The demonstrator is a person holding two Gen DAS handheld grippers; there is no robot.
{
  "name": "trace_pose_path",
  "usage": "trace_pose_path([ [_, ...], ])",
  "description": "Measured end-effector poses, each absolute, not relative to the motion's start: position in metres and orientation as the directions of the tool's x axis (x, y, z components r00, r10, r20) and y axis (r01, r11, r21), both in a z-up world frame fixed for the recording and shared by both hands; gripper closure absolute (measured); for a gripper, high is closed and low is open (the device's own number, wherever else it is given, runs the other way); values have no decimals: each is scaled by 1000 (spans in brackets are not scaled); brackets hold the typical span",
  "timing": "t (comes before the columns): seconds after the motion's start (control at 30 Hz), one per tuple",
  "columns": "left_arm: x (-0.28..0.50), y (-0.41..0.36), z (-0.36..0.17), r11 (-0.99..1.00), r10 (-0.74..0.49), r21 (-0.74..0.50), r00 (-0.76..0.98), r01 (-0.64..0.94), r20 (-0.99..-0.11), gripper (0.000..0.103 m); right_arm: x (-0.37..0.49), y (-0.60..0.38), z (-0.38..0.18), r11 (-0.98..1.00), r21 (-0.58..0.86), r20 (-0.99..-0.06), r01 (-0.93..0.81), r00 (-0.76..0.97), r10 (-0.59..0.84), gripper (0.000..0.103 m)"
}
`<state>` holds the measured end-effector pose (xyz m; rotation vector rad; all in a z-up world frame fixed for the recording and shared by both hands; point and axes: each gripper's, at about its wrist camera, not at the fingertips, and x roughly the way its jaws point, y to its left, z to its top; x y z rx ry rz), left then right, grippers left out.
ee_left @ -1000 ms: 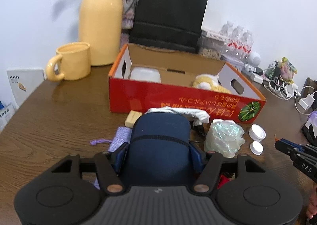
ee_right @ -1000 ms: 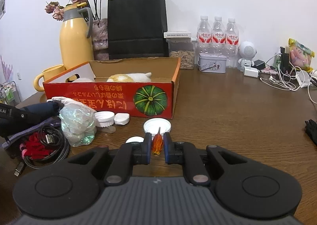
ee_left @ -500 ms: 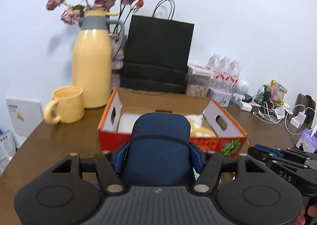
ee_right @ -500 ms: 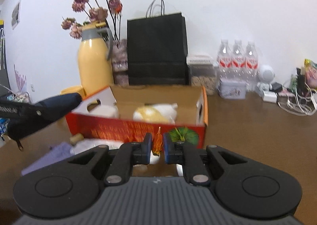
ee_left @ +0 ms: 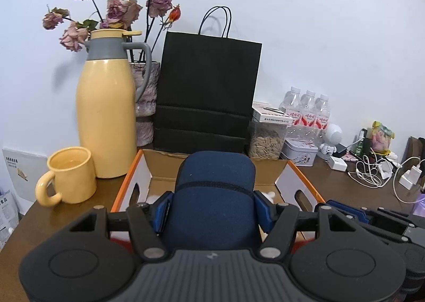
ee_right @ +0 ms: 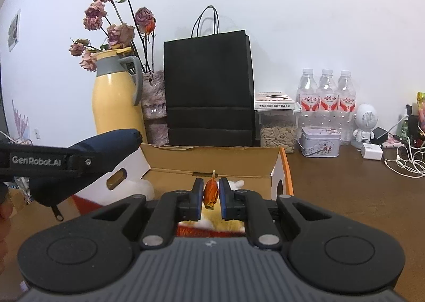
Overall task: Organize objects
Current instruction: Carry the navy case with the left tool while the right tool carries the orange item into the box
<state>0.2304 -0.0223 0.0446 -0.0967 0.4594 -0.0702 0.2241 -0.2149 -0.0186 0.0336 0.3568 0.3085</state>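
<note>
A navy zip pouch (ee_left: pixel 215 195) fills the middle of the left wrist view, and my left gripper (ee_left: pixel 213 209) is shut on its sides, holding it in the air over the near end of the red cardboard box (ee_left: pixel 132 182). From the right wrist view the same pouch (ee_right: pixel 87 153) hangs at the left above the box (ee_right: pixel 212 166). My right gripper (ee_right: pixel 211 194) is shut on a small dried orange flower bud (ee_right: pixel 211 193), also above the box. Pale soft things lie inside the box, mostly hidden.
A yellow jug (ee_left: pixel 106 116), a yellow mug (ee_left: pixel 70 177), dried roses (ee_left: pixel 117 9) and a black paper bag (ee_left: pixel 207 94) stand behind the box. Bottles (ee_right: pixel 326 100), a seed jar (ee_right: pixel 277 131), a tin (ee_right: pixel 320 142) and chargers with cables (ee_right: pixel 398 158) crowd the back right.
Both grippers rose and moved forward from the table to above the box, each keeping its hold. The clutter on the table in front of the box has dropped out of view.
</note>
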Motion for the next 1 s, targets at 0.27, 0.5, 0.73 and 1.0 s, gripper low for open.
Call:
trace_pose_path([
  [0.27, 275, -28, 36, 997, -48, -77, 886, 14, -461, 41, 267, -210, -24, 962, 78, -366, -261, 890, 271, 90],
  [0.5, 310, -24, 26, 999, -5, -50, 887, -20, -462, 41, 301, -217, -33, 967, 89, -400, -237, 881, 253, 90],
  [0.73, 328, -20, 7, 999, -7, -48, 863, -20, -506, 41, 318, -218, -50, 966, 90, -452, -244, 854, 258, 90],
  [1.0, 329, -24, 3, 999, 15, -18, 861, -28, -508, 34, 319, -219, -51, 966, 95, -475, -241, 842, 257, 70],
])
